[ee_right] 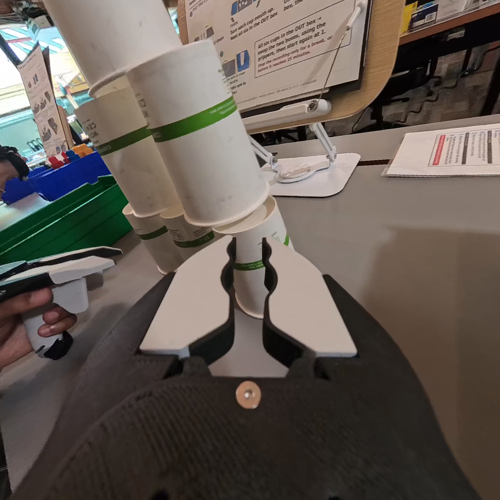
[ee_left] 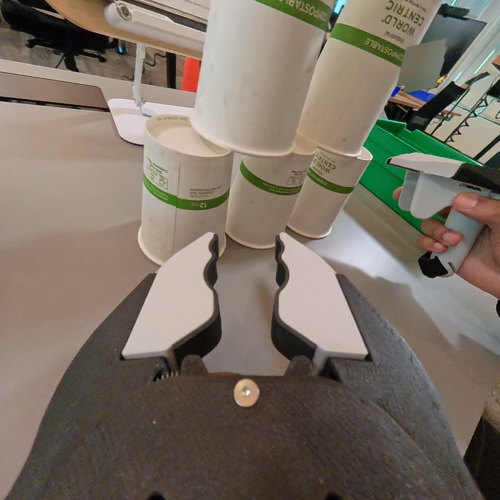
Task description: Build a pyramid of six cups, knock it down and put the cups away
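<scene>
Several white paper cups with green bands stand upside down in a pyramid on the grey table (ee_left: 54, 189). The lowest row has a left cup (ee_left: 184, 194), a middle cup (ee_left: 265, 203) and a right cup (ee_left: 324, 194). Two cups (ee_left: 251, 81) (ee_left: 351, 94) rest on them, with a top cup (ee_left: 400, 16) above. My left gripper (ee_left: 246, 238) is open and empty, just in front of the lowest row. My right gripper (ee_right: 247, 243) is open and empty, its tips close to the nearest bottom cup (ee_right: 251, 284). It also shows in the left wrist view (ee_left: 433, 184), held by a hand.
A green bin (ee_right: 62, 221) lies beyond the cups, with a blue bin (ee_right: 67, 173) behind it. A white stand base (ee_right: 311, 173) carries a wooden board with a sheet. A printed sheet (ee_right: 446, 151) lies on the table at the far right. The left gripper (ee_right: 67, 265) shows at the left.
</scene>
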A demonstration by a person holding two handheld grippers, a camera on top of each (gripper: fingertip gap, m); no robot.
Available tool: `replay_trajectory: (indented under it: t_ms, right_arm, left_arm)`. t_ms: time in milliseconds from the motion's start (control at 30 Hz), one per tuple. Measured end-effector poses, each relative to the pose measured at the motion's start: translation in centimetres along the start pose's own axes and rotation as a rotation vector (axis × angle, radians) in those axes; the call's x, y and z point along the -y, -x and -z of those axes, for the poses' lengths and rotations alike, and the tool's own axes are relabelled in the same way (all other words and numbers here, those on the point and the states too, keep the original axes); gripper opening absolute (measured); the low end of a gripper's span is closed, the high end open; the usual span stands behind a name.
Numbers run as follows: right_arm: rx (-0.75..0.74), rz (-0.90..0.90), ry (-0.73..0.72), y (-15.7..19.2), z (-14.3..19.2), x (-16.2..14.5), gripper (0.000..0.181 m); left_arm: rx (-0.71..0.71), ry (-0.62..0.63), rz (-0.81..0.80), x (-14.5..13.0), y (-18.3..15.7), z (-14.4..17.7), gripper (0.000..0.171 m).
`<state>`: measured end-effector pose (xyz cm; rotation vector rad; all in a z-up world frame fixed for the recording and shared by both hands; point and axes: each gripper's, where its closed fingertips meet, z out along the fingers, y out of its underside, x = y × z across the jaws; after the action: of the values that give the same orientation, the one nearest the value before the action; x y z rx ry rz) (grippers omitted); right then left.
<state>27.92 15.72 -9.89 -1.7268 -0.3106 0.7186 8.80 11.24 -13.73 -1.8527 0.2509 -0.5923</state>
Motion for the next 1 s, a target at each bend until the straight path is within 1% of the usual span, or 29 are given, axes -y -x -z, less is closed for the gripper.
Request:
replay_trajectory:
  t_ms: [133,233,333,433,567,667,800,900,1000]
  right_arm:
    - [0.002,-0.040,-0.033,-0.7,0.5,0.7,0.019]
    - [0.002,-0.057,-0.019,-0.8,0.9,0.6,0.019]
    - [-0.022,-0.027,0.010,-1.2,1.0,0.3,0.017]
    - [-0.079,0.029,0.032,-2.0,0.6,0.0,0.015]
    - [-0.194,0.091,0.052,-3.5,-0.2,-0.7,0.010]
    - [-0.274,0.172,0.075,-4.2,-0.4,-1.1,0.000]
    - [-0.360,0.273,0.053,-5.5,-0.7,-0.2,0.000]
    - [-0.392,0.240,0.048,-7.2,-1.5,0.0,0.000]
    - [-0.413,0.179,0.077,-8.7,-1.8,-0.4,0.000]
  left_arm:
    - [0.005,-0.017,0.015,0.5,0.4,0.3,0.041]
    - [-0.010,-0.025,0.036,0.9,0.6,0.6,0.041]
    - [-0.023,-0.031,0.040,1.4,0.9,0.9,0.041]
    - [-0.021,-0.044,0.016,2.0,1.4,1.4,0.041]
    - [0.016,-0.051,-0.019,2.3,2.6,1.7,0.040]
    - [0.034,-0.048,0.007,2.2,3.4,1.7,0.040]
    - [0.032,-0.058,0.056,2.3,3.7,1.8,0.039]
    - [0.041,-0.054,0.050,2.3,3.8,1.8,0.039]
    - [0.055,-0.052,0.038,2.2,4.0,1.7,0.039]
